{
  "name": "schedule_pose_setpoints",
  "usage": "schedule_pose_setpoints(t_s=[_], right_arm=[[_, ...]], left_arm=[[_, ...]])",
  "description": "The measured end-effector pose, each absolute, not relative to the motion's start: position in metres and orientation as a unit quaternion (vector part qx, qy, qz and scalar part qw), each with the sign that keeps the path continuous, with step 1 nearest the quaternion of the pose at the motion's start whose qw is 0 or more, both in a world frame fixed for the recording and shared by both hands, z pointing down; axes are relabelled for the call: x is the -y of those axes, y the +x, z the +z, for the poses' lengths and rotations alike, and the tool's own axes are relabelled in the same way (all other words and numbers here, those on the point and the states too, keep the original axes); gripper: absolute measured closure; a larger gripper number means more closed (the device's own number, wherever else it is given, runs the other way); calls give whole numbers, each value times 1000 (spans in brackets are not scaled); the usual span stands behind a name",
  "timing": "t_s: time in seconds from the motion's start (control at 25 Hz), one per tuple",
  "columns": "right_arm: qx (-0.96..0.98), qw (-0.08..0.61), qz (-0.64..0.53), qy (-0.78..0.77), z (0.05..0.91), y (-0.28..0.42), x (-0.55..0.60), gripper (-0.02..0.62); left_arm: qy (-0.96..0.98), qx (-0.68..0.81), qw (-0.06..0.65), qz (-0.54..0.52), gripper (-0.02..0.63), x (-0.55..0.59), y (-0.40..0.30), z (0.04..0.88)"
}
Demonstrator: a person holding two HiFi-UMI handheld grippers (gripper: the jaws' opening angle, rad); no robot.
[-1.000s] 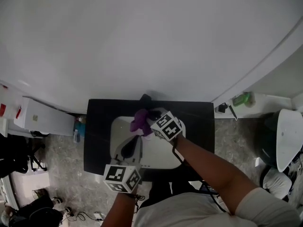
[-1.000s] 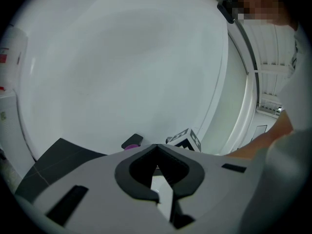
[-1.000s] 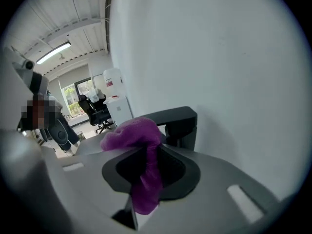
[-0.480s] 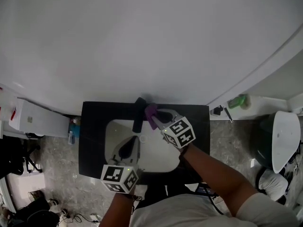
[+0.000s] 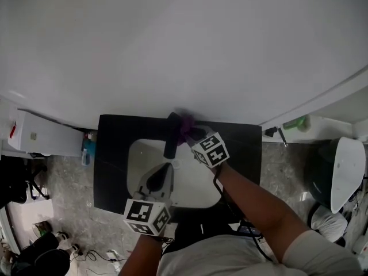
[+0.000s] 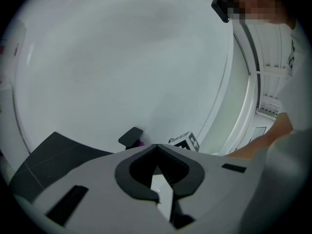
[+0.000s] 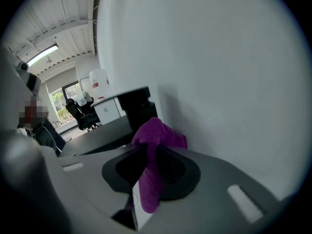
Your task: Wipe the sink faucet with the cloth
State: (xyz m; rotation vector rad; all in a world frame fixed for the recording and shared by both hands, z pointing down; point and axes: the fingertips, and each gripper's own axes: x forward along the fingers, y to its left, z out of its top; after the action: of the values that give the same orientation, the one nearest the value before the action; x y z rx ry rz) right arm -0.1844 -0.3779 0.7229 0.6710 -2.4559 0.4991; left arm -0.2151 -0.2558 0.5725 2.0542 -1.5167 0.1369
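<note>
**Cloth held to the faucet base**

The left tool (image 5: 163, 176) is clenched on nothing and parked over the white sink basin (image 5: 137, 157), apparently to stay clear. The black faucet (image 5: 171, 137) stands ahead of it. The purple cloth (image 5: 186, 121) is gripped by the right tool (image 5: 192, 134) just beside the faucet's base, likely for wiping there.

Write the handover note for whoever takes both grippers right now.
Right gripper: shut on the purple cloth, which bunches up above the fingers and hangs down between them.
Left gripper: fingers together, empty, over the near part of the sink.
Things: the black faucet stands at the back of the sink by the wall. The cloth is at its right side near the top; I cannot tell if they touch.
Done: cloth grasped and brought to the faucet. How much has been wiped cannot be judged.
Left: wipe the faucet over; the left gripper is probably not needed.
</note>
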Motion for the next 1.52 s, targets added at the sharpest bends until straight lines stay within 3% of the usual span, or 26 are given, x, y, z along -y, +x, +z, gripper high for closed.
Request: schedule_pose_setpoints(t_s=[0.16, 0.28, 0.88, 1.12, 1.52], right_arm=[[894, 319, 197, 247, 779, -184, 389, 532], [895, 316, 196, 244, 777, -185, 391, 531], [951, 112, 98, 271, 420, -101, 277, 531], [953, 70, 68, 285, 357, -76, 262, 531], [953, 66, 71, 286, 350, -66, 255, 532]], left_arm=[[770, 566, 288, 58, 600, 261, -215, 582], [767, 570, 290, 53, 600, 260, -215, 575], [798, 579, 166, 15, 600, 233, -166, 395], [802, 586, 111, 11, 600, 244, -151, 349], [805, 583, 110, 18, 600, 244, -133, 344]])
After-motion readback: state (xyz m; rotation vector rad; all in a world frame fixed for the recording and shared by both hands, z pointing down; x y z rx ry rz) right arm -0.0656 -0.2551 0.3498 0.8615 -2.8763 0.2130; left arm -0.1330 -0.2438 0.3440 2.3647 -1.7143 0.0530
